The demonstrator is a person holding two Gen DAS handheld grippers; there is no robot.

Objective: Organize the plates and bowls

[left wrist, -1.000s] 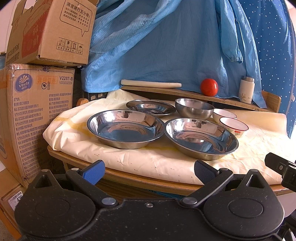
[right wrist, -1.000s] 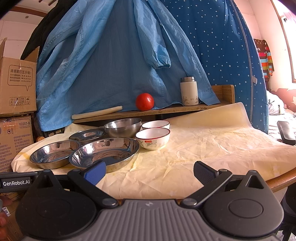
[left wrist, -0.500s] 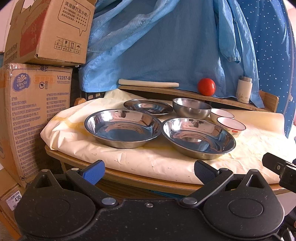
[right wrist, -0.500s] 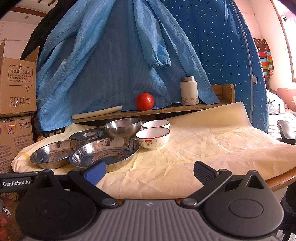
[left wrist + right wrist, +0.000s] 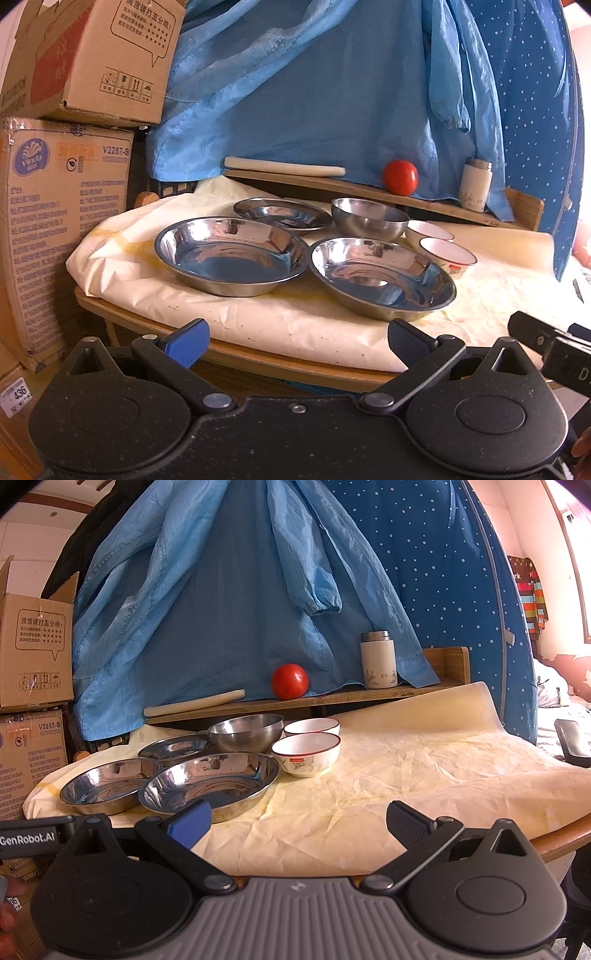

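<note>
Three steel plates (image 5: 231,254) empty | ceramic bowls (image 5: 306,753) empty | hand-held grippers (image 5: 297,341) (image 5: 297,821) wide

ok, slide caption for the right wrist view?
Open right claw facing three steel plates, a steel bowl and two white bowls on a covered table.

Steel plates (image 5: 208,786) lie left of two bowls (image 5: 306,753).

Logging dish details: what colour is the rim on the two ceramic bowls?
Dark red rim on white ceramic bowls, clearest in the right wrist view.
</note>
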